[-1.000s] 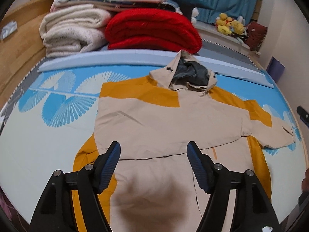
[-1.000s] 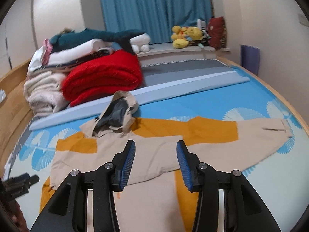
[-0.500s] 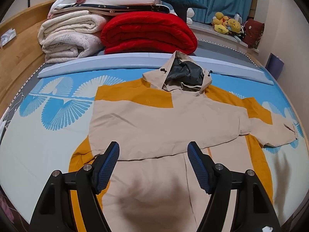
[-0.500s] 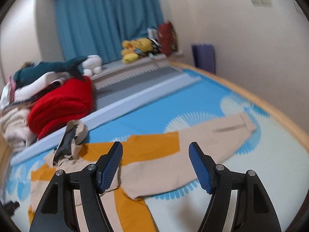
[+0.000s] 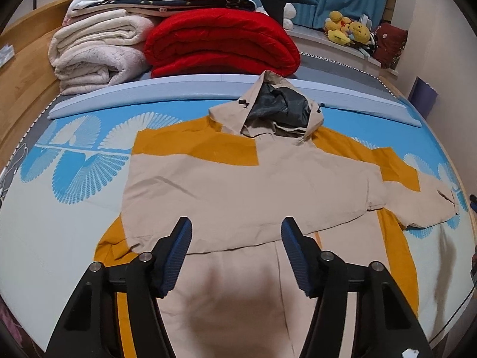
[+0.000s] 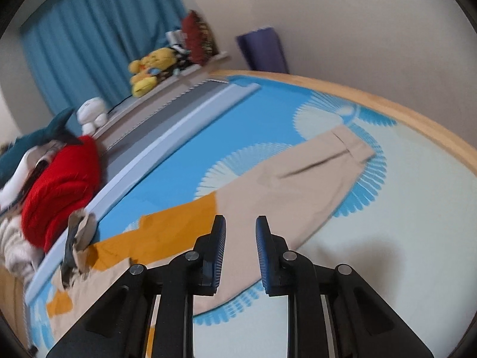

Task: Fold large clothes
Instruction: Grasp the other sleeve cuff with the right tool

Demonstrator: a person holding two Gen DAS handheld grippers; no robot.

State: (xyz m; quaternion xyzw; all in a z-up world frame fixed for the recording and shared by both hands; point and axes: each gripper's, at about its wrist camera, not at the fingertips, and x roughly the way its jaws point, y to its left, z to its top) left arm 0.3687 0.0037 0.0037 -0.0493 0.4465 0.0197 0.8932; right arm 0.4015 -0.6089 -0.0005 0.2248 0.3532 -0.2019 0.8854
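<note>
A beige and mustard hooded jacket (image 5: 238, 185) lies flat on the bed, hood (image 5: 277, 113) toward the far side, one sleeve folded across the chest. My left gripper (image 5: 235, 229) hovers above the jacket's lower body; its jaws are closing, with nothing between them. In the right wrist view the jacket's outstretched sleeve (image 6: 298, 179) runs toward the bed's edge, cuff (image 6: 354, 146) at the far end. My right gripper (image 6: 240, 223) hangs above the middle of that sleeve, jaws narrowing with a small gap, and nothing is gripped.
Folded white blankets (image 5: 95, 56) and a red quilt (image 5: 220, 44) are stacked at the head of the bed (image 5: 53, 208), behind a pale blue bolster (image 5: 149, 95). Plush toys (image 6: 152, 65) sit on a ledge by blue curtains. A wooden bed rim (image 6: 387, 104) borders the sleeve side.
My right gripper swung sideways from the jacket's body out over the sleeve, rolled, and its jaws widened then narrowed. My left gripper's jaws drew slightly closer and it edged a little toward the hood.
</note>
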